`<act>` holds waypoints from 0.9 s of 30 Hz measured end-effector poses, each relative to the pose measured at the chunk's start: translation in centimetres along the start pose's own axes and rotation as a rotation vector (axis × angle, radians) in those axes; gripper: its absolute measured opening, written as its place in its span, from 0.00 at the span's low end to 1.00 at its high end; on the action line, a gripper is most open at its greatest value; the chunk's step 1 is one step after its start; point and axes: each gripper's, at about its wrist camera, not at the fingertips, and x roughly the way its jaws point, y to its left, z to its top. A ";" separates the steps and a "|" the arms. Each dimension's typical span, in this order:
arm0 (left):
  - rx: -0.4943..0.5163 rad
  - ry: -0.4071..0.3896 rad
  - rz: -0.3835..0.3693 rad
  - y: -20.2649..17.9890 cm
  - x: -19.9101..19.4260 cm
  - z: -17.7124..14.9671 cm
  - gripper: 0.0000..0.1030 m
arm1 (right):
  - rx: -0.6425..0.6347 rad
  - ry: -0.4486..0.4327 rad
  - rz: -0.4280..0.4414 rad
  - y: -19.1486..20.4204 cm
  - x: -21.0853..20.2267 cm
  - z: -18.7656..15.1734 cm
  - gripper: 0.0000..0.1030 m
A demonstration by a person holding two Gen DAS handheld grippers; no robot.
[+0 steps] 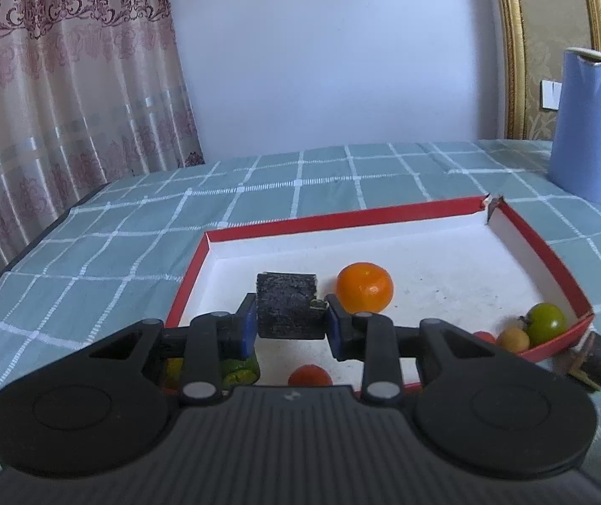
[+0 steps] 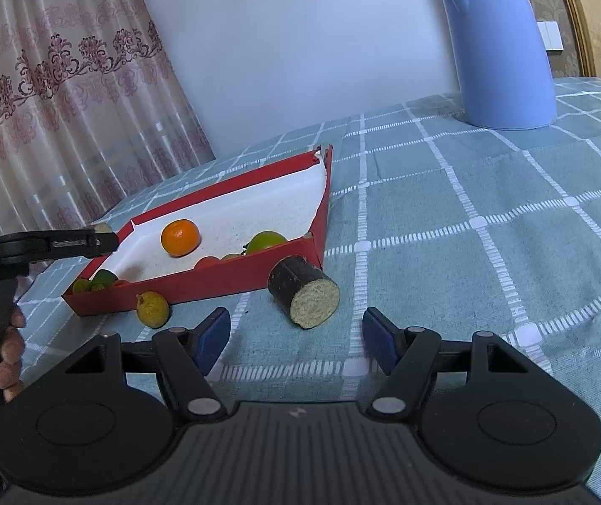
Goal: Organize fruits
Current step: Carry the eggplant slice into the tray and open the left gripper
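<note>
While left jaws grip a dark chunk (image 1: pixel 288 309), right jaws gape over checked tablecloth (image 2: pixel 490 227).

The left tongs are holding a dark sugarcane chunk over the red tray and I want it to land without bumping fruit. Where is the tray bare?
Bare: the tray floor's far half, behind the orange up to the back wall, and its middle. Crowded: the near right corner with the green tomato, and the near left corner under the left tongs.
</note>
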 end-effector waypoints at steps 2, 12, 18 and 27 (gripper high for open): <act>-0.007 0.010 0.004 0.1 0.6 -0.1 0.30 | 0.001 0.000 0.000 0.0 0.0 0.0 0.67; -0.029 0.000 0.029 0.8 1.0 -0.2 0.38 | 0.005 0.002 0.002 -0.1 0.0 0.1 0.67; -0.047 -0.018 0.044 1.6 -0.2 -0.5 0.67 | 0.007 0.003 0.002 -0.2 0.0 0.1 0.67; -0.079 -0.114 0.123 5.8 -4.5 -3.3 1.00 | 0.008 -0.009 0.001 -0.2 -0.3 0.1 0.67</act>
